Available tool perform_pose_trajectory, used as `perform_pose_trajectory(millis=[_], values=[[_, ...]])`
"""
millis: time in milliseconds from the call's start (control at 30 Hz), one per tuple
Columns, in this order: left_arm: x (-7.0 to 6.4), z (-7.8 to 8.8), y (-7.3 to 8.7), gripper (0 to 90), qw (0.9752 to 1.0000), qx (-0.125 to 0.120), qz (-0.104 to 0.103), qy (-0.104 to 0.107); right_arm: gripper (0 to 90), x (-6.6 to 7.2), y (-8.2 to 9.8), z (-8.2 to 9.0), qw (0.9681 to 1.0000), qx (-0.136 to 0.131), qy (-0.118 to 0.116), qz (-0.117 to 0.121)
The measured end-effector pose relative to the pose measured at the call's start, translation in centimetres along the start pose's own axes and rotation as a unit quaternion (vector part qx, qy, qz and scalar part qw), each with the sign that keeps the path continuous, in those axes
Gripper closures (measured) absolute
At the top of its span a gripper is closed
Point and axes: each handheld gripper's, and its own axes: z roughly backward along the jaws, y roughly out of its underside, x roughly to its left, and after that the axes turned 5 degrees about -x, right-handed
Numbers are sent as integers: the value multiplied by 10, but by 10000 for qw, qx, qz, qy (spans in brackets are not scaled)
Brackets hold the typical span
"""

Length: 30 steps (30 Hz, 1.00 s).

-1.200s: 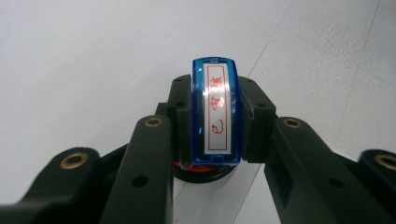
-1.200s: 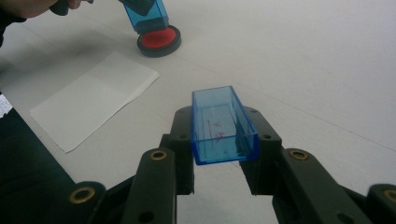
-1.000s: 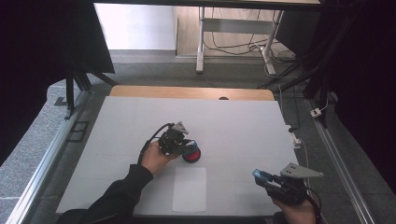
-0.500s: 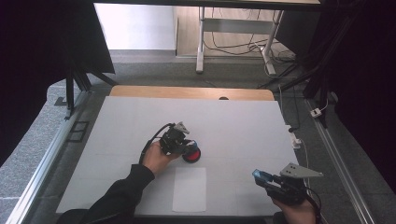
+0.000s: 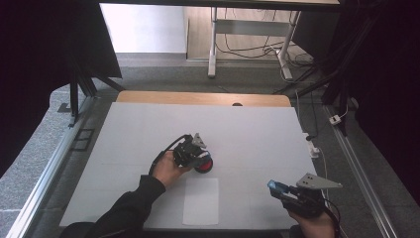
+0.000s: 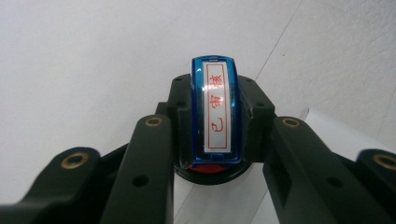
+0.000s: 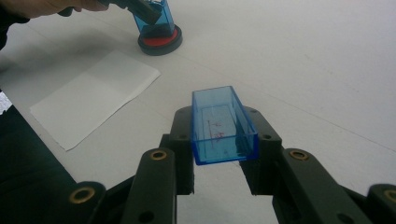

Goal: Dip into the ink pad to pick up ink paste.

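Pressing the blue stamp [image 6: 215,112] down onto the round red ink pad [image 5: 204,165], we hold it pinched between the fingers of our left gripper [image 5: 190,151] near the middle of the white tabletop [image 5: 257,134], while the fingers of our right gripper [image 5: 289,194] clamp the stamp's clear blue cap [image 7: 223,125] at the near right edge, well apart from the pad. From here we see a few ways this could slip. The stamp looks tilted on the pad in the right gripper view, so we judge one end of its face may take less ink and print patchily. The small pad could skid or tip if we push off-centre. Lifting away, the pad might cling to the stamp and drop. The sheet of white paper [image 5: 200,201] lies loose just in front of the pad, so it could shift under the stamp and smear the mark. The cap sits at the tips of our right fingers and could slide out.
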Motion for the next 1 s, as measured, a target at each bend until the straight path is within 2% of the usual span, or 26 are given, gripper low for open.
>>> perform_pose_trajectory(millis=[167,333,500,900,1000], values=[[1,0,-1,704,10000,23,44,7,688,0,0,0,10000,5,-4,-4],[7,0,2,704,9995,-68,274,172,688,0,0,0,10000,17,-5,7],[16,0,7,704,9974,-192,570,408,688,0,0,-1,10000,21,-10,13],[14,1,5,698,9984,-217,376,358,688,0,0,0,10000,7,-9,21],[15,5,5,698,9974,-333,463,442,688,0,0,0,10000,-1,-12,22]])
